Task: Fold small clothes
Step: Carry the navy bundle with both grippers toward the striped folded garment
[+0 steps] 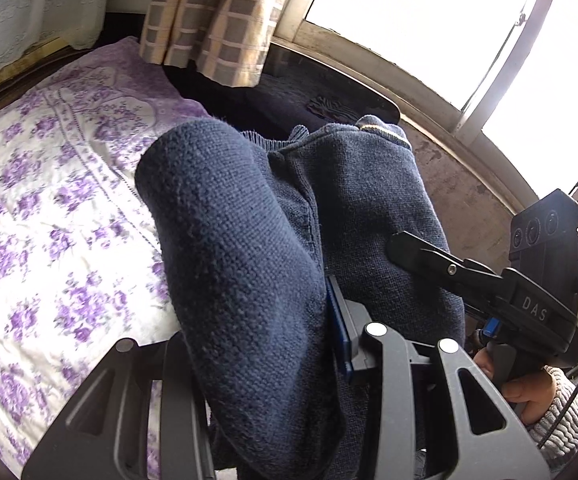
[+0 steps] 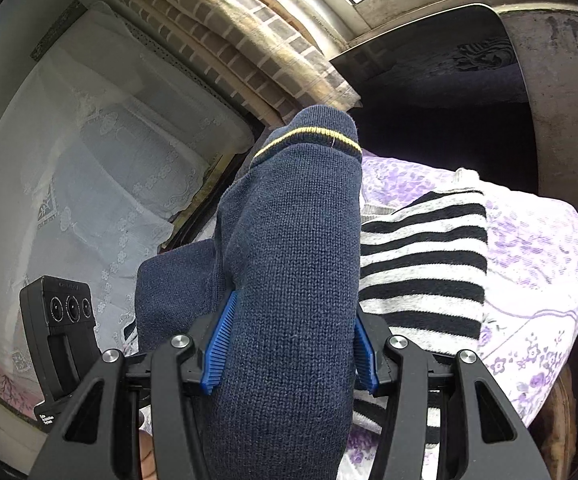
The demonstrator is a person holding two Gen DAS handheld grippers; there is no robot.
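Floral bedspread (image 1: pixel 49 200) below; both hand-held grippers, seemingly tilted downward, clamping navy sweater (image 2: pixel 289 260).

The navy knit sweater (image 1: pixel 249 248) hides the left gripper's (image 1: pixel 269 356) left pad at lower centre. The striped garment (image 2: pixel 421 256) disappears behind it, centre right.

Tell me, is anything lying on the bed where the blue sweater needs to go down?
Yes. The navy sweater is pinched in both grippers, and in the right wrist view a black-and-white striped garment lies on the floral bedspread right beside it. In the left wrist view, the bedspread left of the sweater looks bare.
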